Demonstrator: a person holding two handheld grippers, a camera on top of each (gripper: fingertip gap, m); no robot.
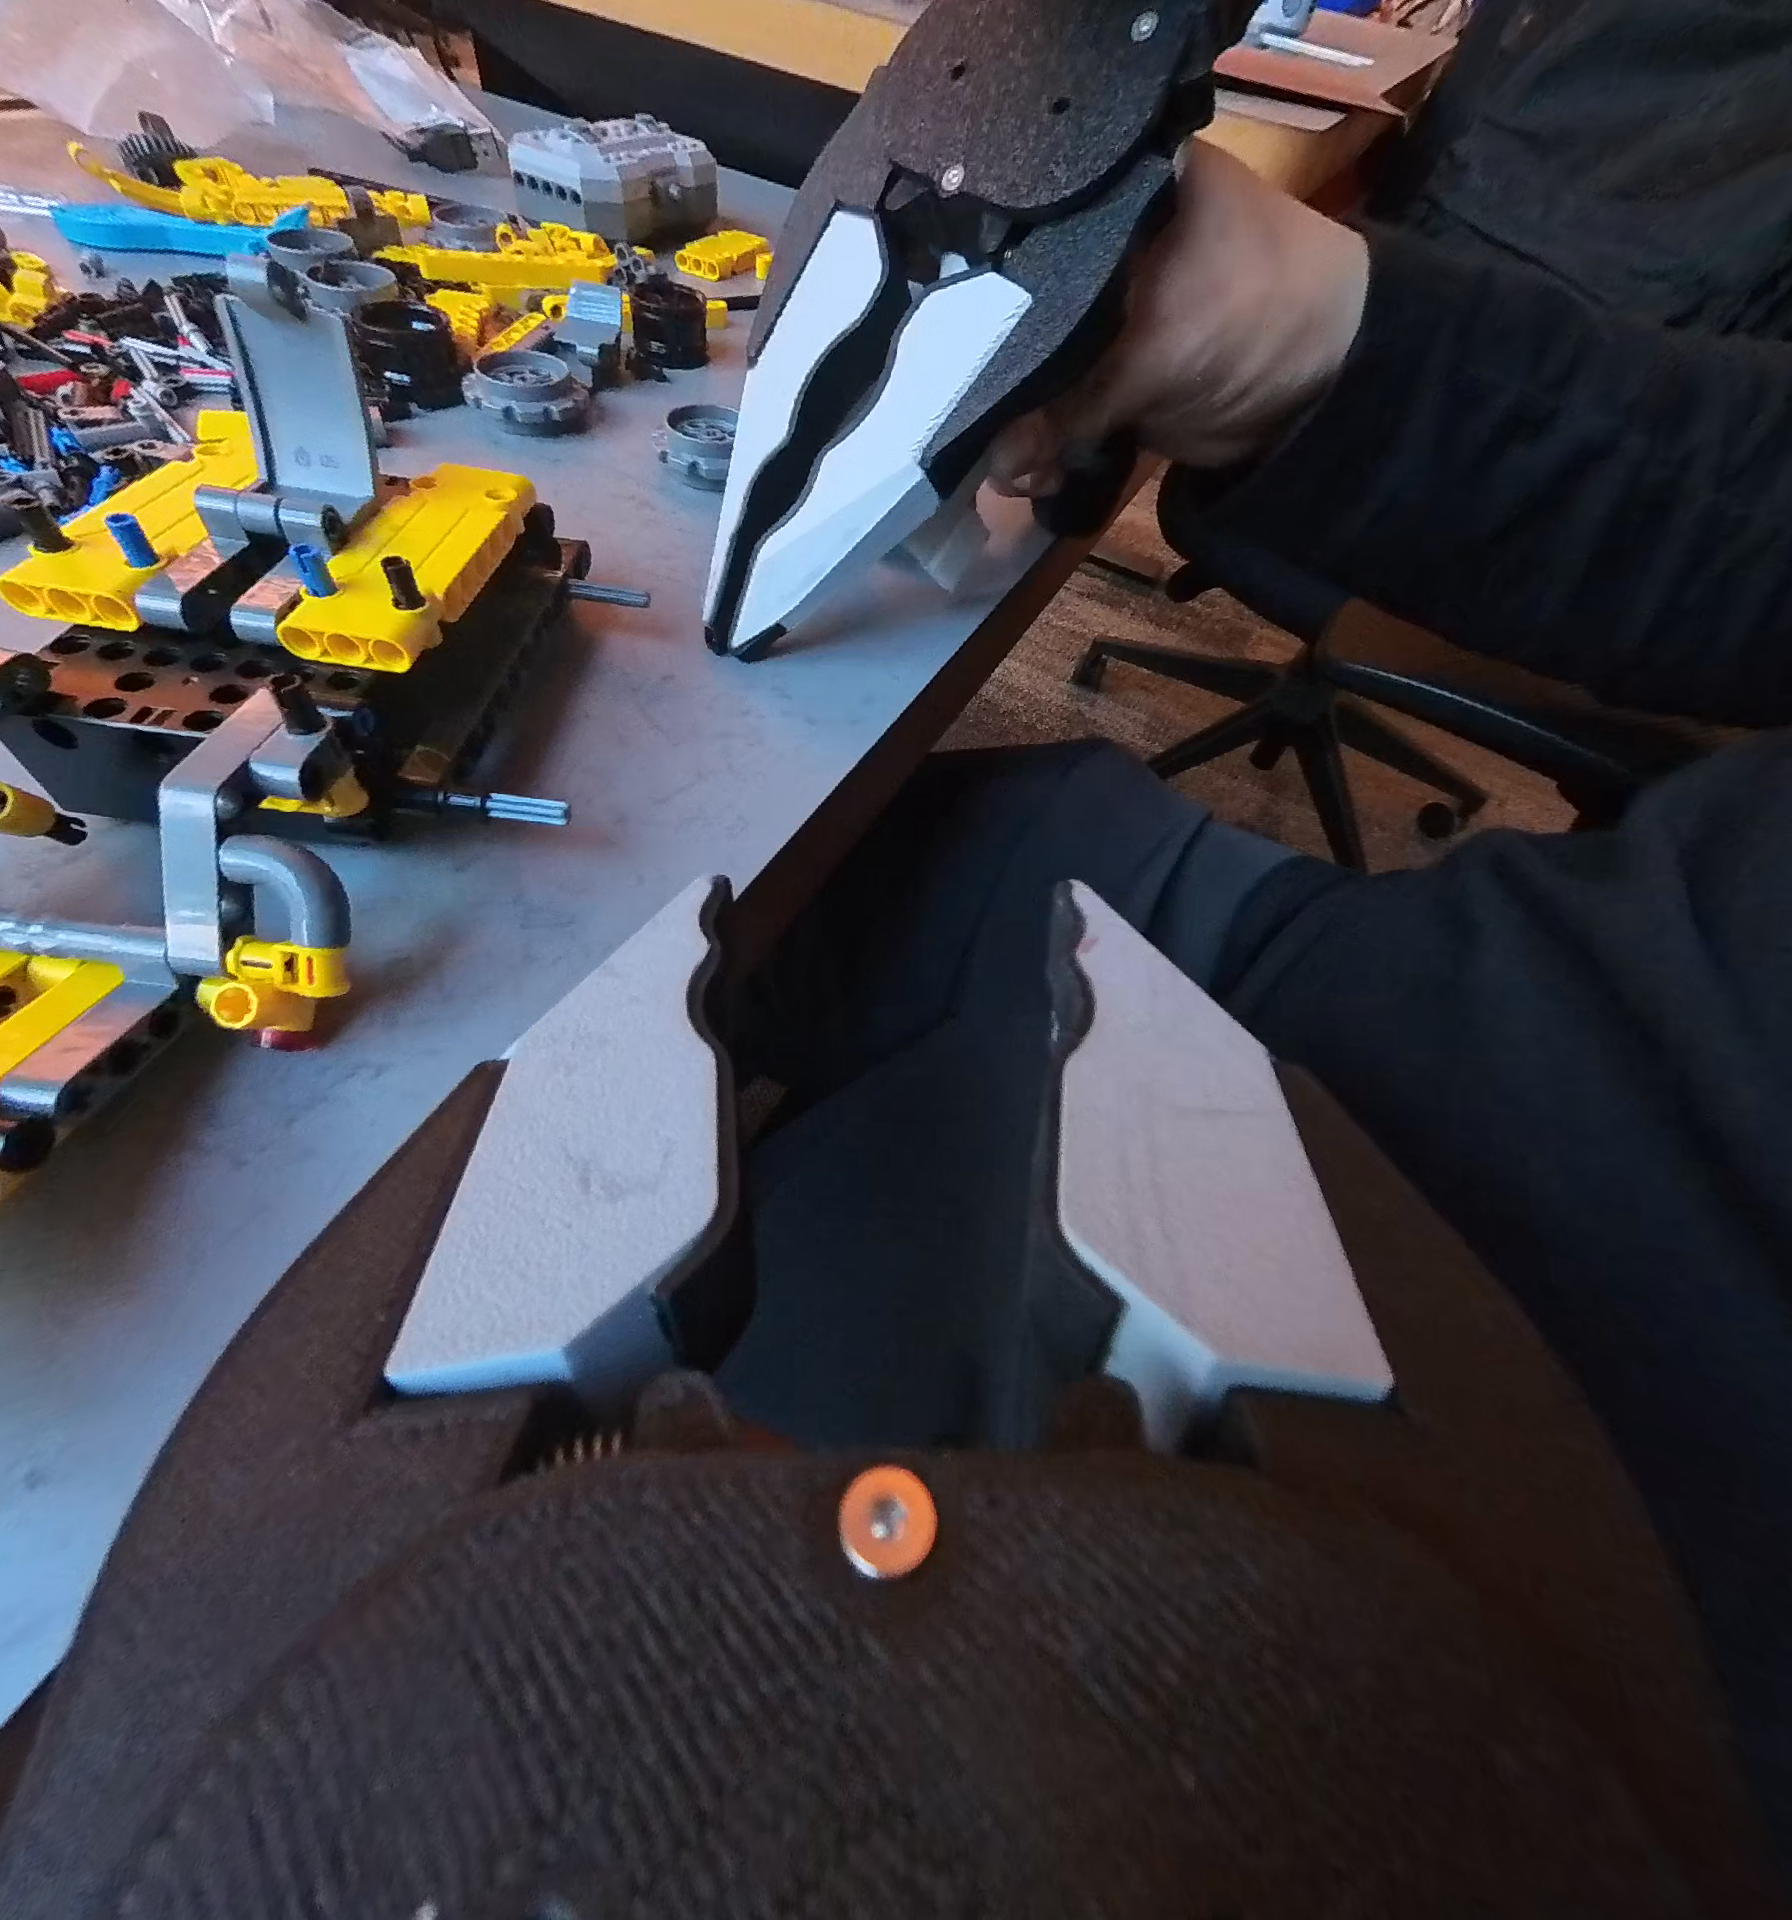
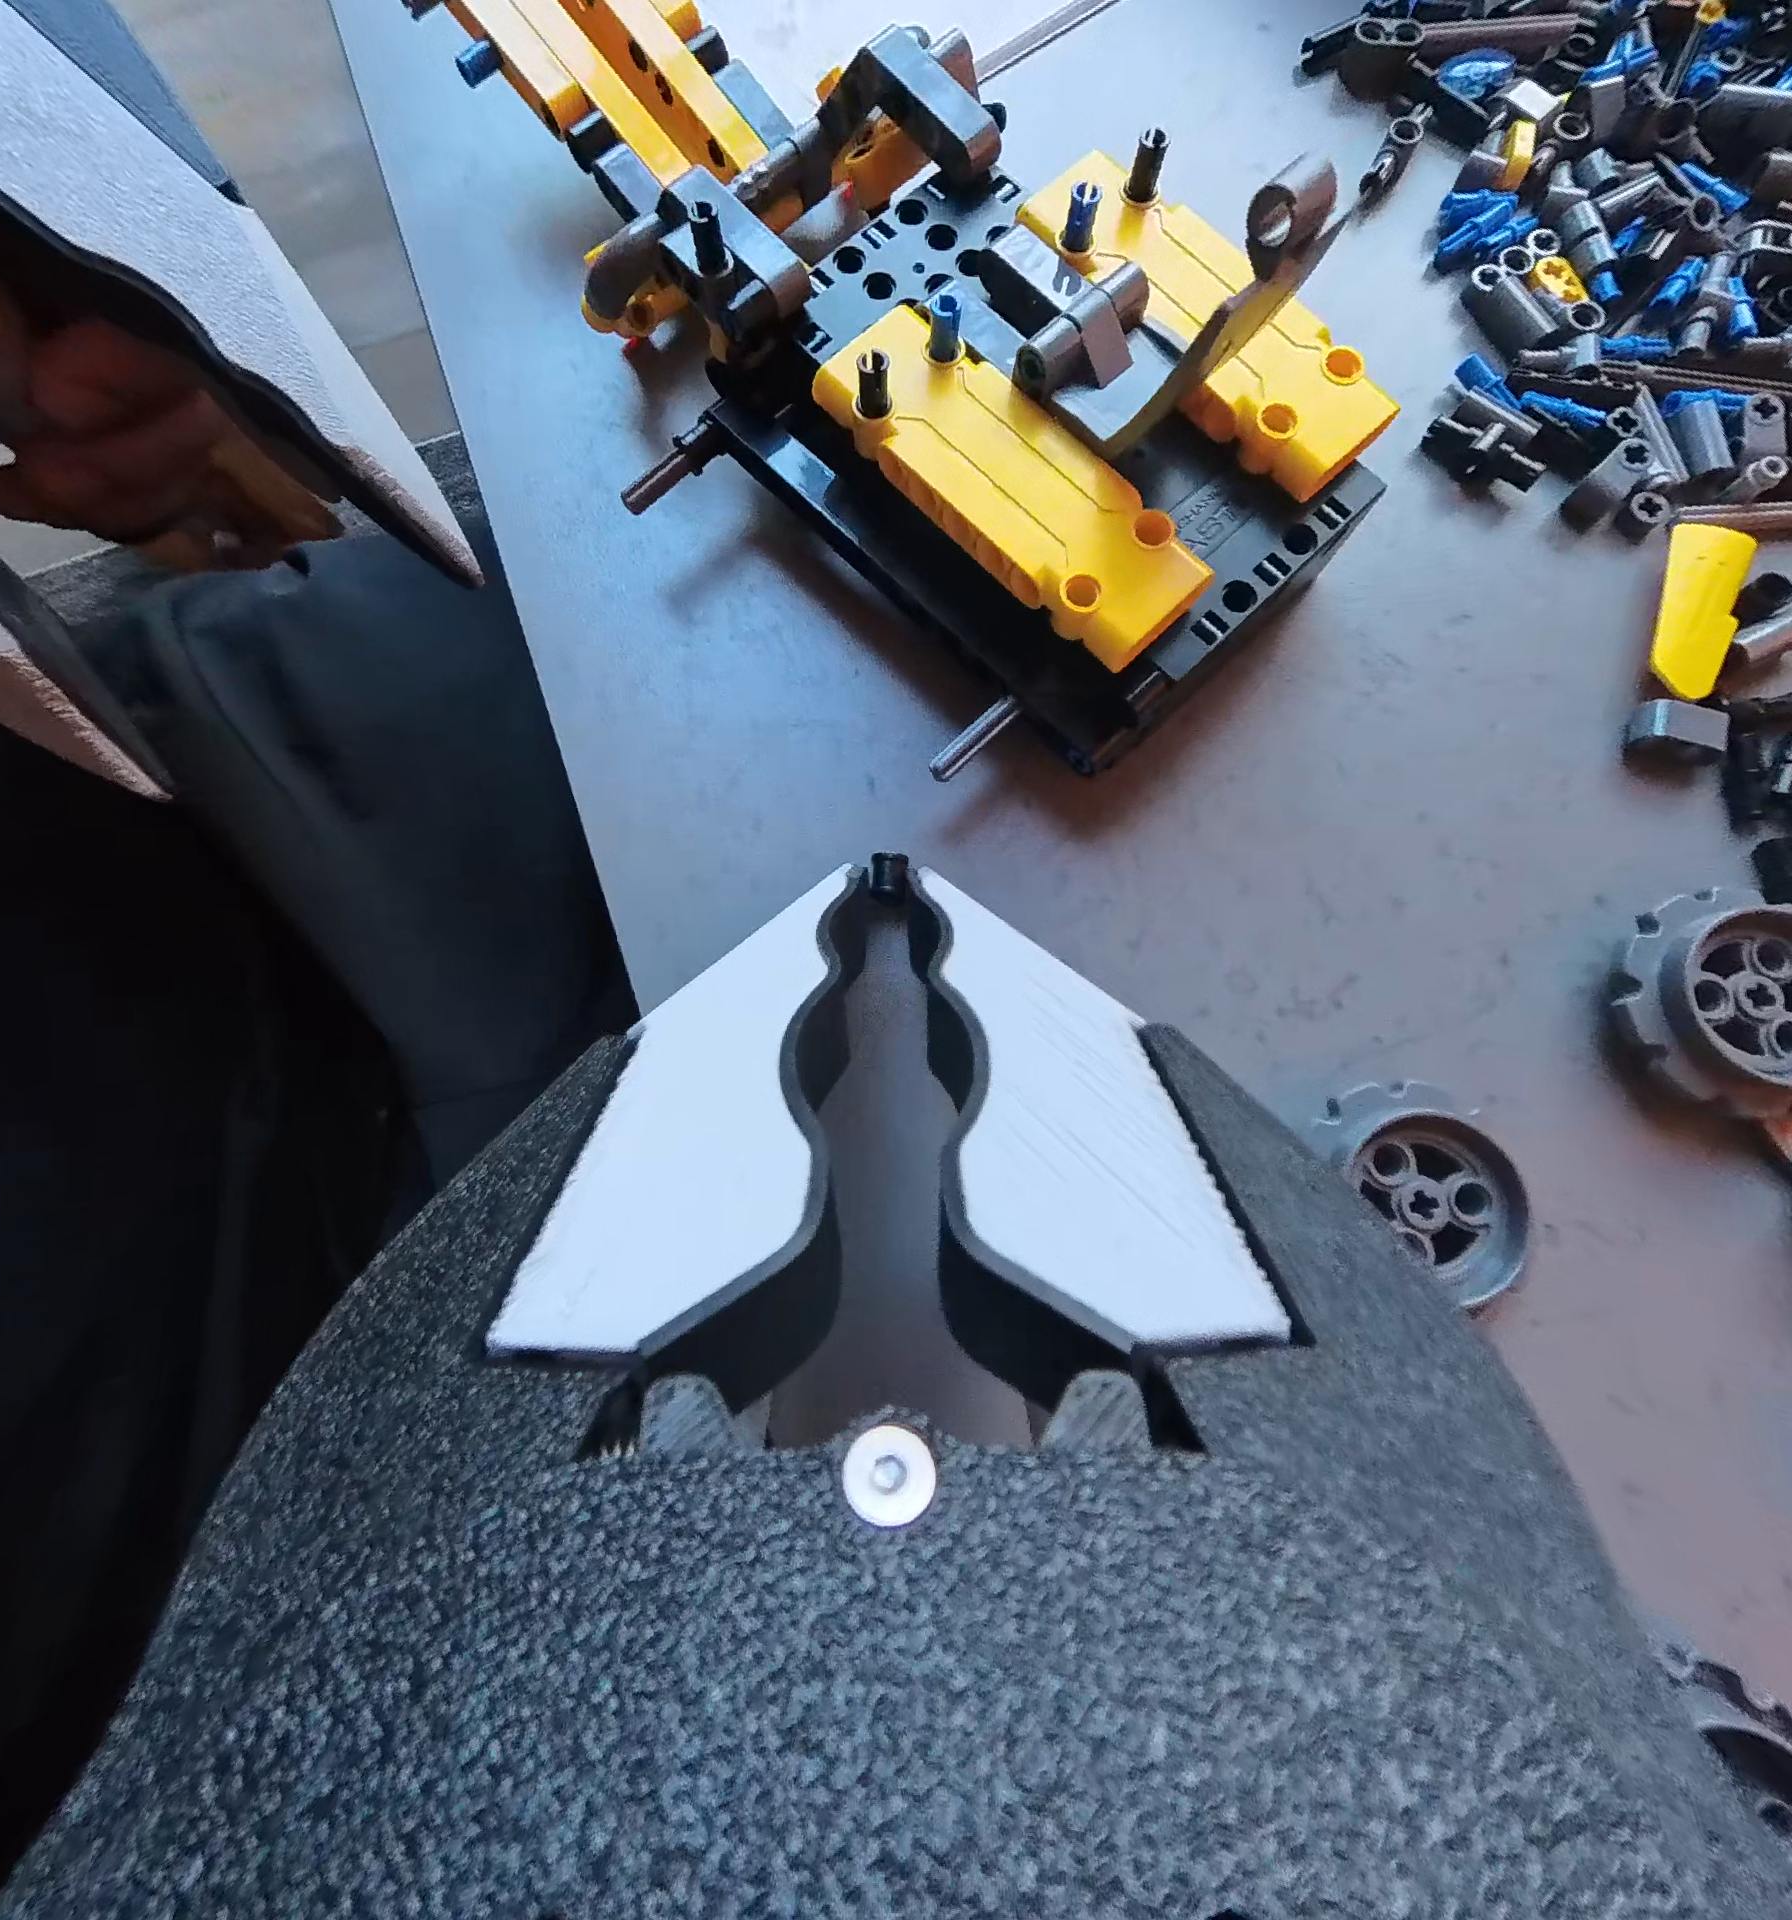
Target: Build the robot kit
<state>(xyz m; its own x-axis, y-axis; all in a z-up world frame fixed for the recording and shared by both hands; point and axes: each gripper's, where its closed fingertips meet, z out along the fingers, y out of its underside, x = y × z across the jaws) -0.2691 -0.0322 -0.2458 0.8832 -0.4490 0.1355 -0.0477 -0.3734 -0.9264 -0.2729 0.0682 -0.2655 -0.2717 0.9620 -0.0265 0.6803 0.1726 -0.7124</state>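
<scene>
Right wrist view: right claw (image 2: 884,900) pinched narrow on a small black pin (image 2: 886,896) near the surface's (image 2: 1131,935) edge, just short of the yellow-and-black brick assembly (image 2: 1068,457); left claw (image 1: 892,914) wide, empty, off that edge.

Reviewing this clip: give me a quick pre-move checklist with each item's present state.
1. Right gripper shut on the black pin at its tips: ok.
2. Pin seated straight between the fingers: cannot tell, only its end shows.
3. Left gripper open and holding nothing: ok.
4. Left gripper over the table: not ok, it hangs past the edge, over the person's lap.
5. Yellow and black model sits flat on the table, touched by neither gripper: ok.
6. Bare table between the right gripper and the model: ok; loose wheels lie off to the side.
</scene>
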